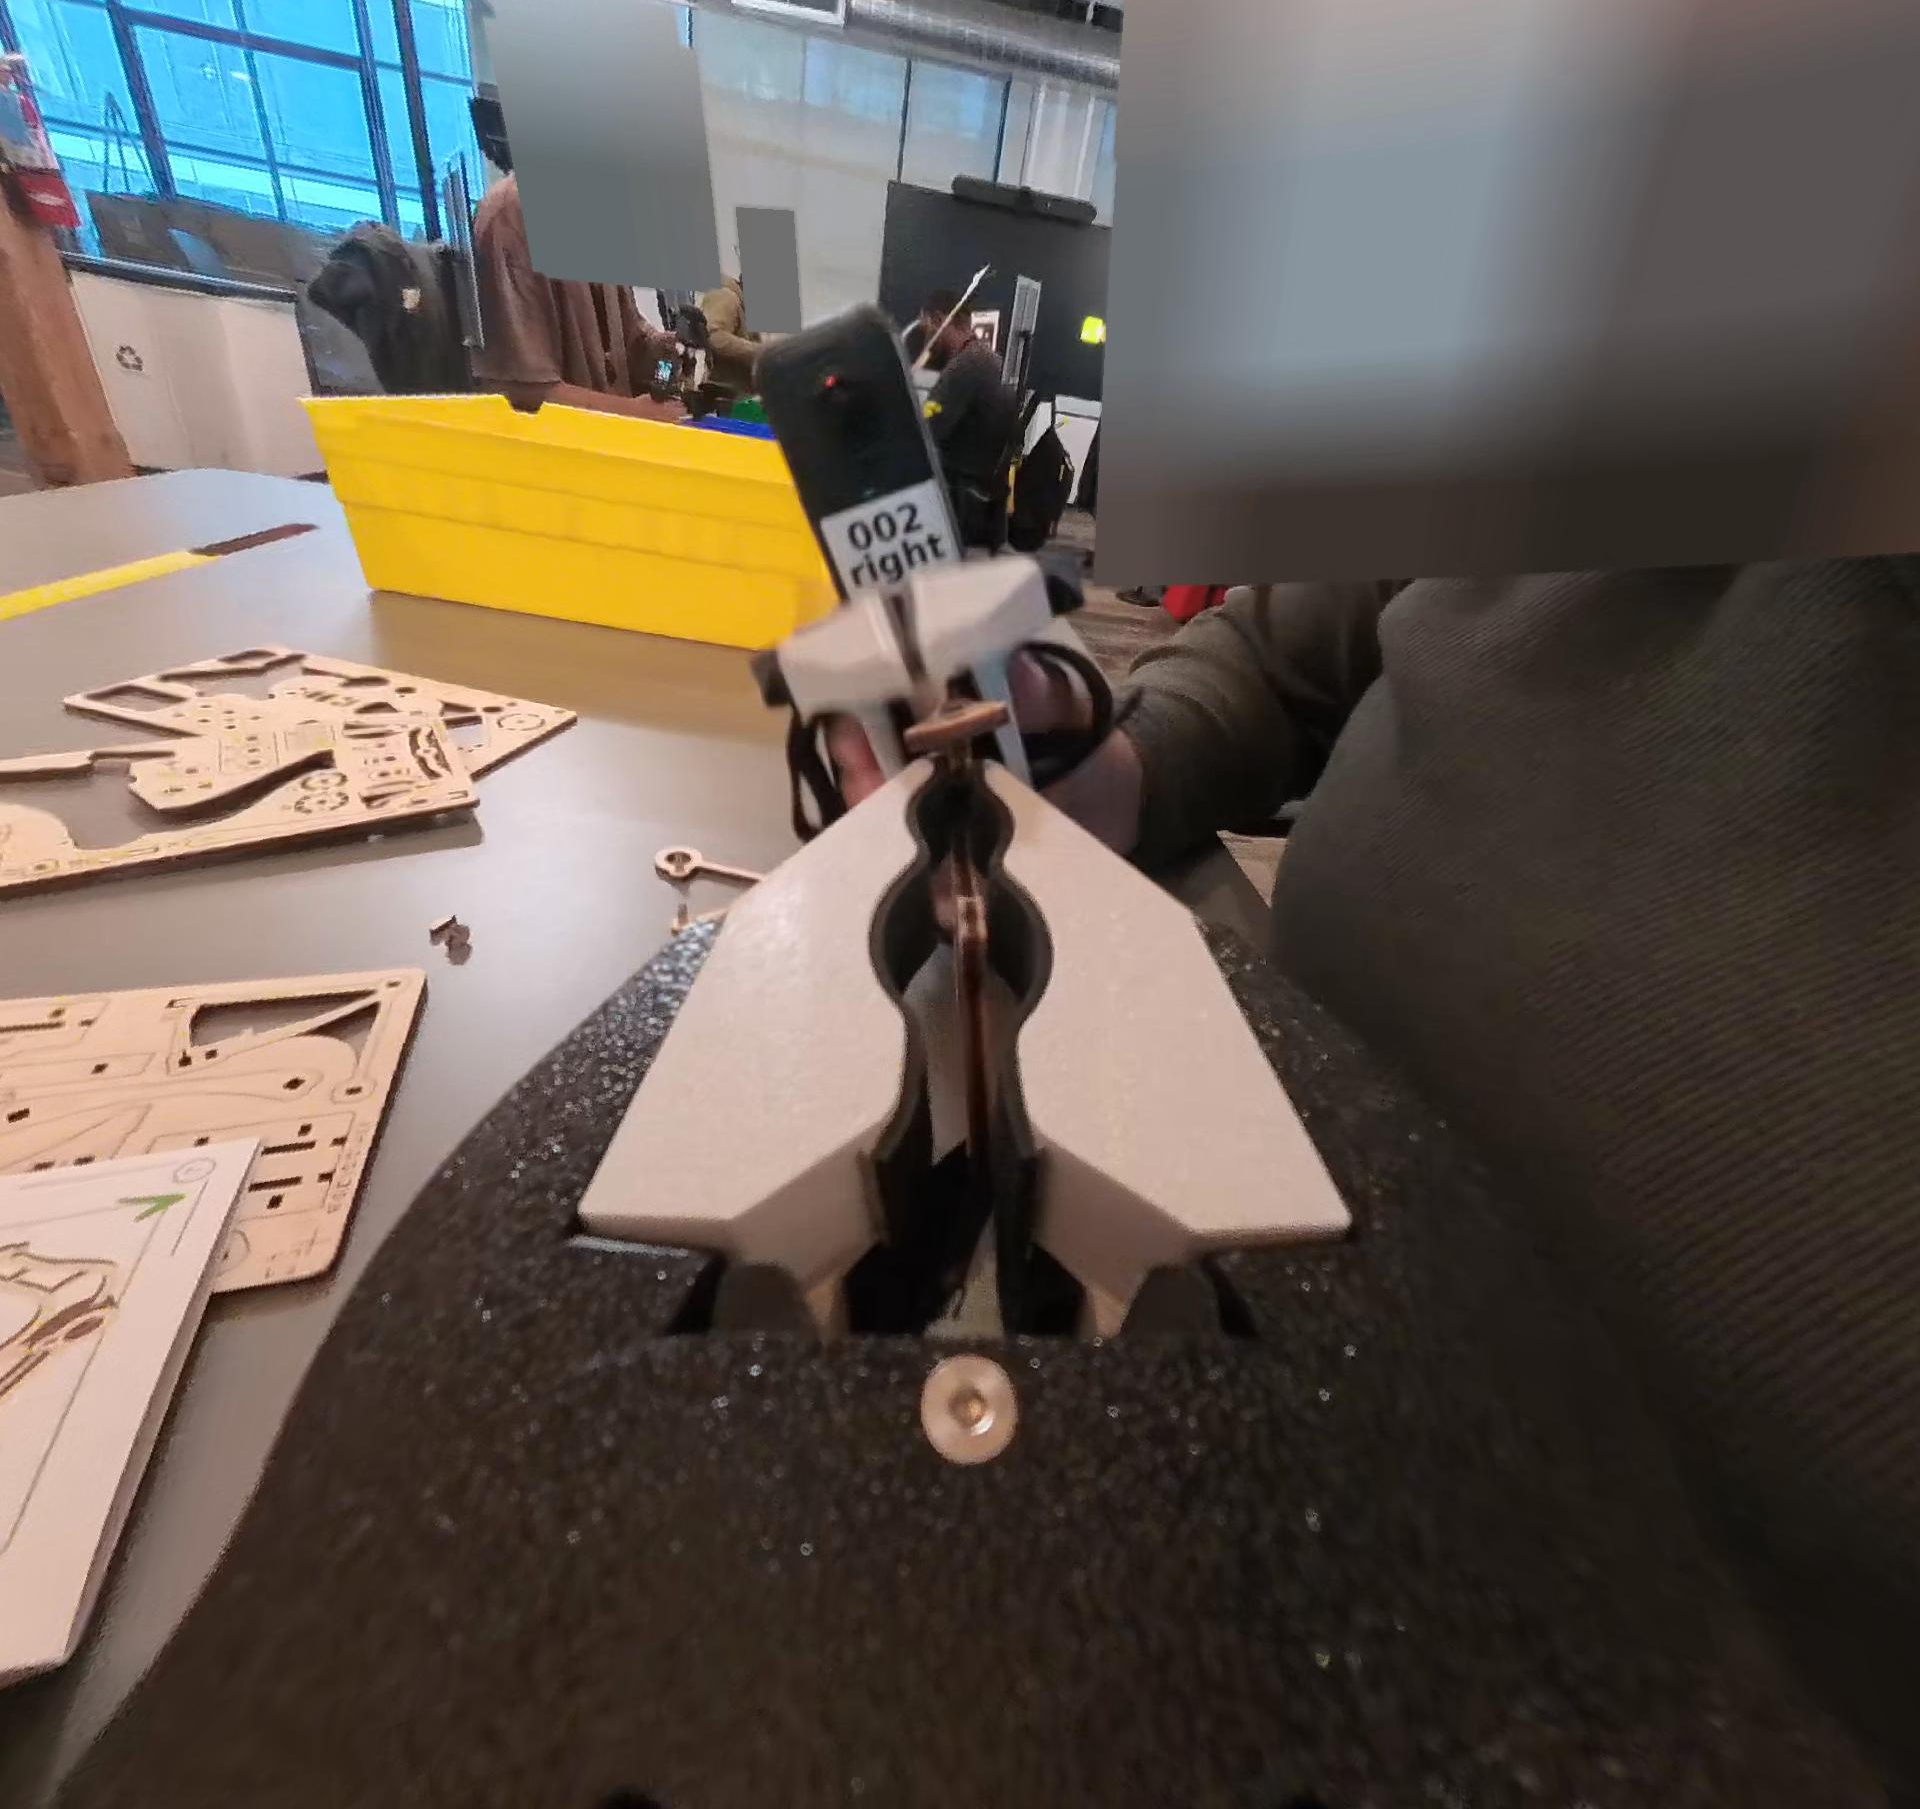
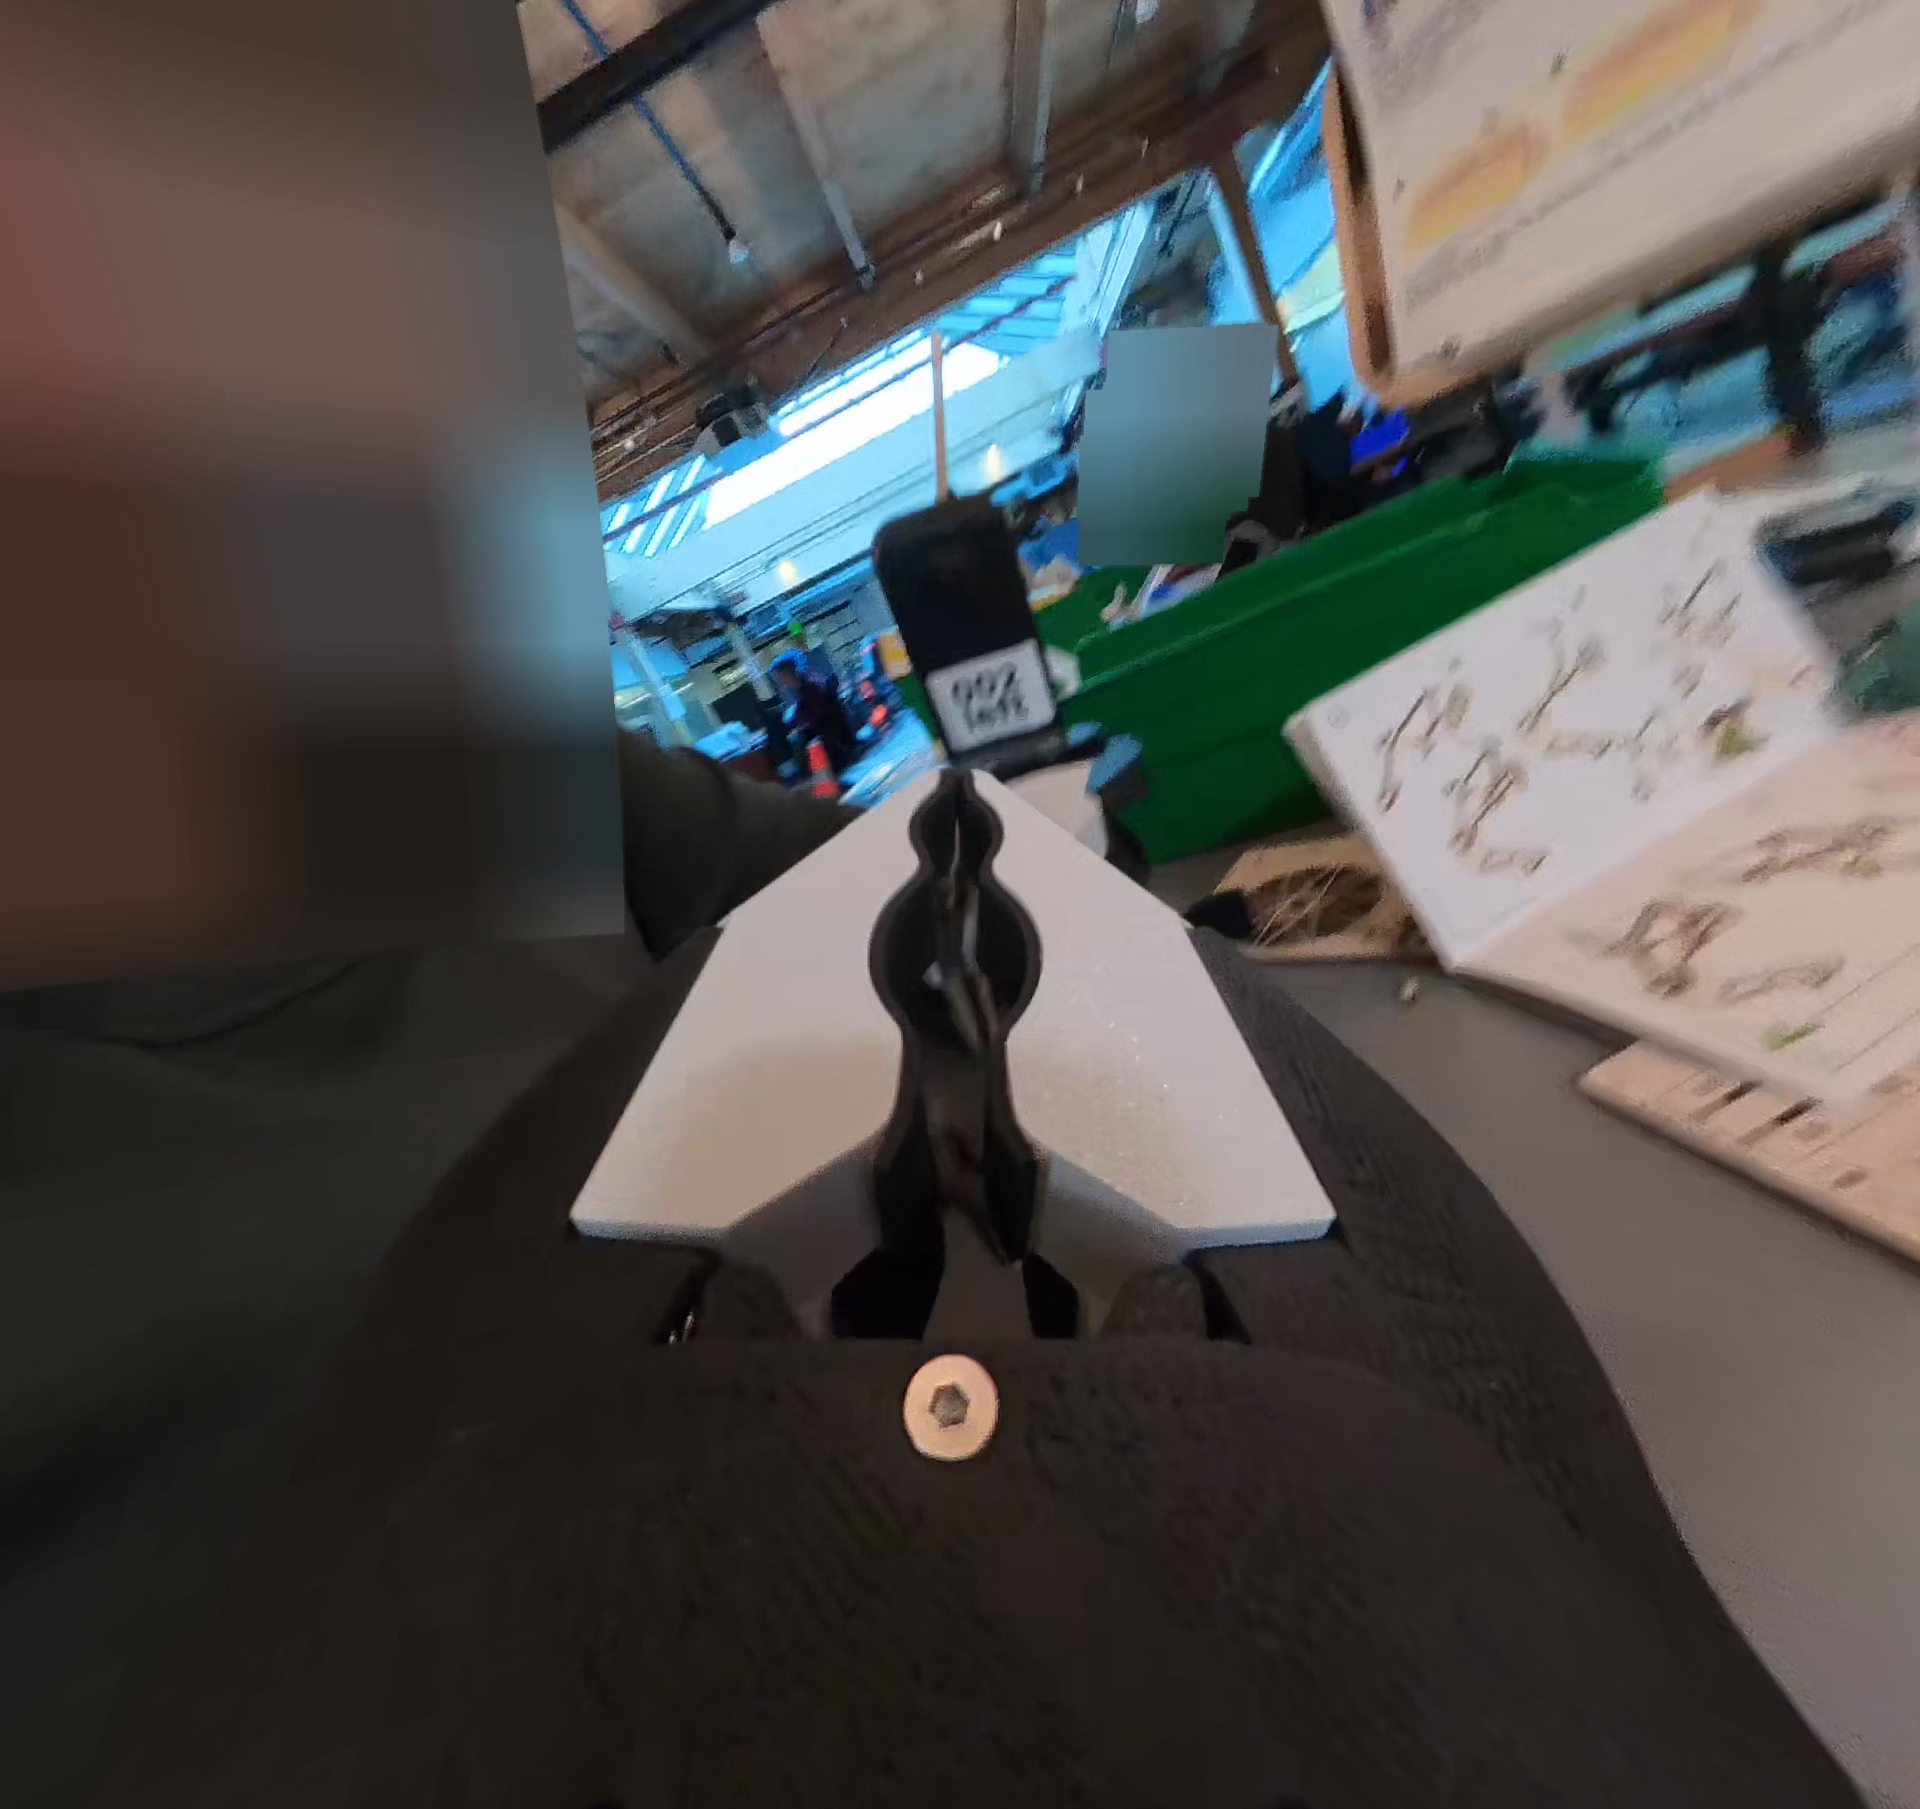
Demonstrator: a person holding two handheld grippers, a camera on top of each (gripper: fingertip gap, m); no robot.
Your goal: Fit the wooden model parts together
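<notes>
1. A thin flat wooden part (image 1: 971,938) stood edge-on between the pads of the left gripper (image 1: 948,772), which was clamped tight on it.
2. Just past those tips, toward 12 o'clock, a small wooden piece (image 1: 956,723) sat in the closed tips of the right gripper (image 1: 940,710), meeting the end of the flat part; how far they were joined could not be told.
3. In the right wrist view the right gripper (image 2: 958,791) had its pads pressed together, with a thin dark sliver between them, too blurred to name.
4. A hand (image 1: 1081,762) in a dark sleeve held the right gripper's handle, at 1 o'clock.
5. On the dark table (image 1: 582,855), punched wooden sheets (image 1: 281,762) lay at 10 o'clock, another sheet (image 1: 208,1084) at 9 o'clock.
6. A small keyed wooden piece (image 1: 698,868) lay just beside the left gripper, at 11 o'clock.
7. An instruction booklet (image 1: 94,1364) lay at 8 o'clock, overlapping the nearer sheet.
8. A yellow bin (image 1: 561,502) stood beyond, at 11 o'clock.
</notes>
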